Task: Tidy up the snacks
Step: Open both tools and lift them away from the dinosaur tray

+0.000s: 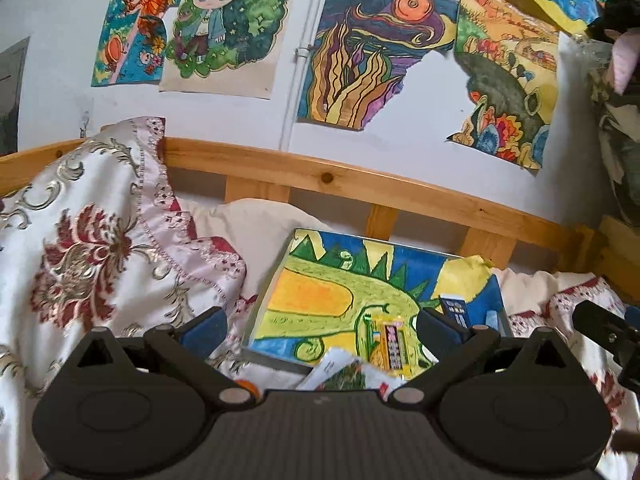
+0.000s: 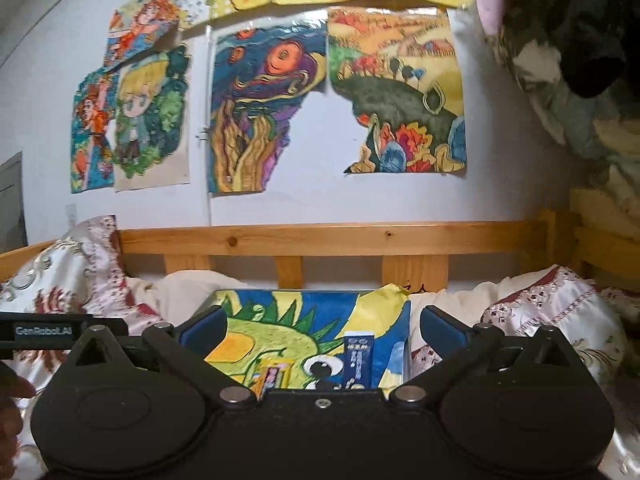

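Observation:
A flat board with a bright dinosaur drawing point(image 1: 332, 292) lies on the bed; it also shows in the right wrist view point(image 2: 280, 320). On it lie a yellow snack packet point(image 1: 394, 346) point(image 2: 274, 376) and a dark blue snack stick point(image 1: 456, 312) point(image 2: 359, 360). A white and green packet point(image 1: 348, 372) lies at the board's near edge. My left gripper point(image 1: 320, 328) is open and empty above the board's near part. My right gripper point(image 2: 320, 328) is open and empty, with both snacks low between its fingers.
A patterned white and red quilt point(image 1: 92, 248) is heaped at the left. A wooden bed rail point(image 1: 340, 180) point(image 2: 320, 236) runs along the wall behind. Drawings point(image 1: 360, 52) hang on the wall. A cushion point(image 2: 552, 312) lies at the right.

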Demonstrator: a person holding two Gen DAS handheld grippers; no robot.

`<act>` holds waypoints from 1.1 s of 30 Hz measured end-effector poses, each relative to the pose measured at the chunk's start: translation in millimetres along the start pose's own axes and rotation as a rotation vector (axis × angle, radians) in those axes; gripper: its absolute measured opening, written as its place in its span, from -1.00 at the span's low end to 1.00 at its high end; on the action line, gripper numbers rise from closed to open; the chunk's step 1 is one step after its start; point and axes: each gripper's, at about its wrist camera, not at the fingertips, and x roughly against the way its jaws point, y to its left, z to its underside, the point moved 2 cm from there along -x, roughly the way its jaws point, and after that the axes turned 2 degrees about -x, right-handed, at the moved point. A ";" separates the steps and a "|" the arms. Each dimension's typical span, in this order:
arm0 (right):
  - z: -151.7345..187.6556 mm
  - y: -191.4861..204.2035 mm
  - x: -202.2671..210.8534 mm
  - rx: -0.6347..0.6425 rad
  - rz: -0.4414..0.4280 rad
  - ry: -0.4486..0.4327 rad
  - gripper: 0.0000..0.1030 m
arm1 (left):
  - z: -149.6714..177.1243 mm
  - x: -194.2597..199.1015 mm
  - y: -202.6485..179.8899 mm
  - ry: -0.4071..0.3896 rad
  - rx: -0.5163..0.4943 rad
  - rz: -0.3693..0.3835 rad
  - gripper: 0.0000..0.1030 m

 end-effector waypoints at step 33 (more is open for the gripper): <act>71.5 34.8 88.1 -0.032 0.050 0.264 0.99 | 111.2 72.2 6.4 0.133 -0.278 0.056 0.99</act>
